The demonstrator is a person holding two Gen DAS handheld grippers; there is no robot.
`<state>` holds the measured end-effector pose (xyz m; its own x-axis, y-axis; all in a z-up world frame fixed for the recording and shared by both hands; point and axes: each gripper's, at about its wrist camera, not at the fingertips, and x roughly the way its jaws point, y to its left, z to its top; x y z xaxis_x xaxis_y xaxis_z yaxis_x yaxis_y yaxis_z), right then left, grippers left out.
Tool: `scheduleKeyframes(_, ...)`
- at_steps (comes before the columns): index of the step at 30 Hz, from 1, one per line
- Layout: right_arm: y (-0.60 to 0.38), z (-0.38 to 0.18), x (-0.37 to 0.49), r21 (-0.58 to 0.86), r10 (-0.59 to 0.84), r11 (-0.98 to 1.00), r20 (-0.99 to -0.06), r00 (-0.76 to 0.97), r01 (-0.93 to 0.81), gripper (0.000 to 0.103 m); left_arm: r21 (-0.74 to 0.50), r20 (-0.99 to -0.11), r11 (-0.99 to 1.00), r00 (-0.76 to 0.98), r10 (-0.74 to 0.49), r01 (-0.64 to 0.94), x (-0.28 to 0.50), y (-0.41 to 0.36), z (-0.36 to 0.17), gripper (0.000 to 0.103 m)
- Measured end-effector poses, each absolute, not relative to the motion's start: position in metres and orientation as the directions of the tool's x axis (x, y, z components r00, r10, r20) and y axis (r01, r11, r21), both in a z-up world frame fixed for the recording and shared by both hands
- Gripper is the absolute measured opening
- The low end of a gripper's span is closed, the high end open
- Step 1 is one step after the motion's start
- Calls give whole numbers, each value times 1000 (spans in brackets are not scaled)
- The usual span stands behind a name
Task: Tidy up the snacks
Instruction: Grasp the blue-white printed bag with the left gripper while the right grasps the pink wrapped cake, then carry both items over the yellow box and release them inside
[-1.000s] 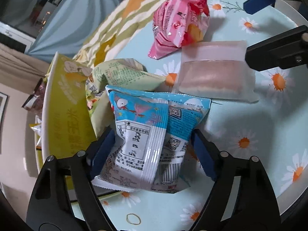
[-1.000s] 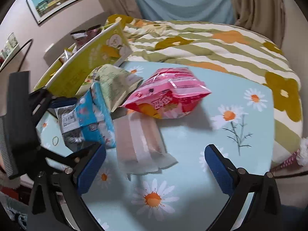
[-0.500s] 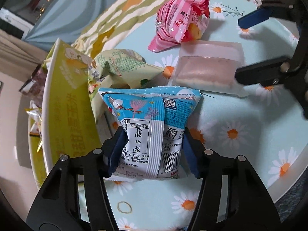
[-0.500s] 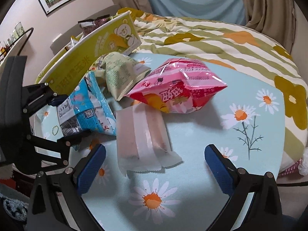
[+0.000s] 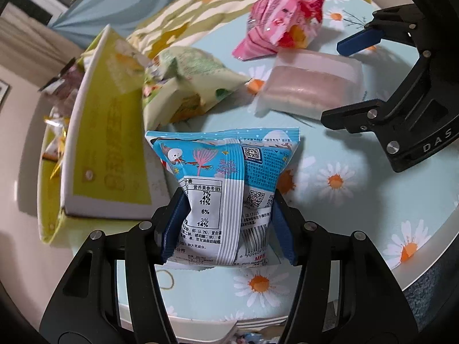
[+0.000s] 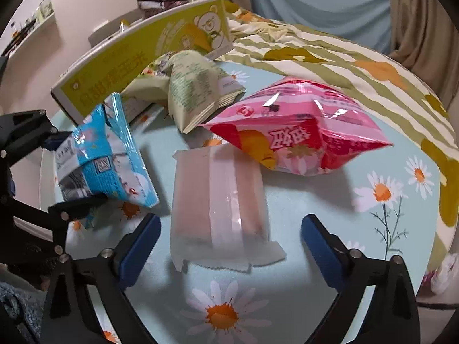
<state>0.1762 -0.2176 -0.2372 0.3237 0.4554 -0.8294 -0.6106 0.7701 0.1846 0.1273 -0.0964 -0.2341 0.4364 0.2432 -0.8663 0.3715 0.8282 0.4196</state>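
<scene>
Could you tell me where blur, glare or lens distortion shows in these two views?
Left wrist view: blue snack packet sharp, yellow box and green packet smeared, round fisheye edges dark. Right wrist view: glare streaks on the pink bag, frosted pouch soft at its near end, yellow box bowed.

Left gripper [image 5: 226, 226]: pointed steeply down, pads clamped on the blue snack packet [image 5: 223, 177]. Right gripper [image 6: 229, 240]: jaws wide, closing, straddling the translucent pink packet [image 6: 218, 197] beside it.

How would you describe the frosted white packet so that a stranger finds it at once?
On the daisy-print table, look just in front of the pink bag, right of the blue bag. The frosted packet lies flat there; it alone is unprinted and milky, with a pale pink block inside.
</scene>
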Motion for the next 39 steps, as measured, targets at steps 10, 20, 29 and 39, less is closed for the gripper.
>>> scheduleKeyframes(10, -193, -245, 184, 138, 451, 732, -833, 322, -668, 74, 385, -877, 874, 412, 247, 295, 124, -77, -231, 56)
scheduleKeyframes(20, -195, -233, 175, 139, 463, 723, -825, 324, -677, 58, 372, -871, 891, 429, 238, 261, 115, -79, -216, 56)
scheduleKeyframes(29, -206, -190, 154, 186, 506, 728, -795, 334, -660, 58, 331, -836, 922, 516, 188, 201, 96, -81, -167, 56)
scheduleKeyframes(39, -197, -101, 143, 138, 539, 738, -709, 455, -660, 58, 283, -739, 955, 656, 156, 92, 84, -58, -94, 56)
